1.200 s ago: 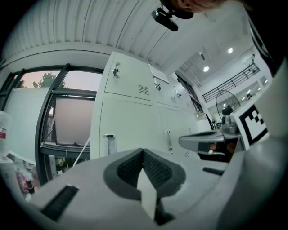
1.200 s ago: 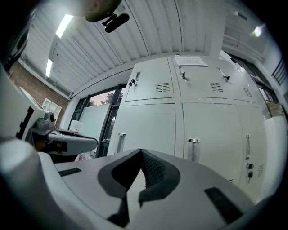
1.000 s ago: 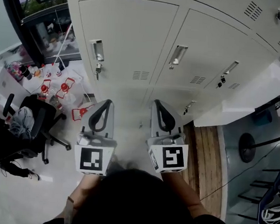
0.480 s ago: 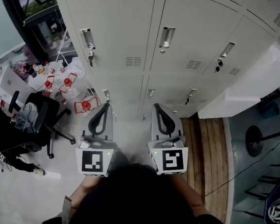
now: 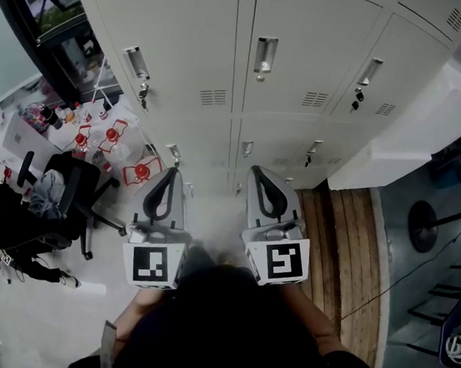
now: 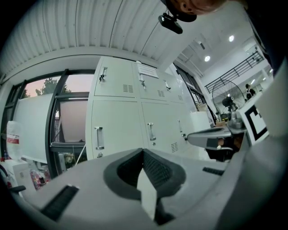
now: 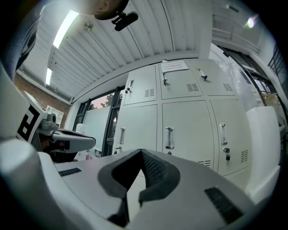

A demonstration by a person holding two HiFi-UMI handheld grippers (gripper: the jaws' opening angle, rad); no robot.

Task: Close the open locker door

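Observation:
A bank of pale grey lockers with metal handles fills the top of the head view, and the doors facing me look flush. At the right a white panel juts out from the bank; it looks like the open locker door, also seen as a white panel in the right gripper view. My left gripper and right gripper hover side by side in front of the lower lockers, apart from them. The left gripper and right gripper are both shut, with nothing between their pads.
A black office chair stands at the left, with several red-capped items on the floor behind it. A strip of wooden flooring runs at the right beside a round stand base. A dark window frame borders the lockers' left side.
The lockers have slid up and left in the head view, so more of the lower row shows. Both grippers kept their place and stayed shut.

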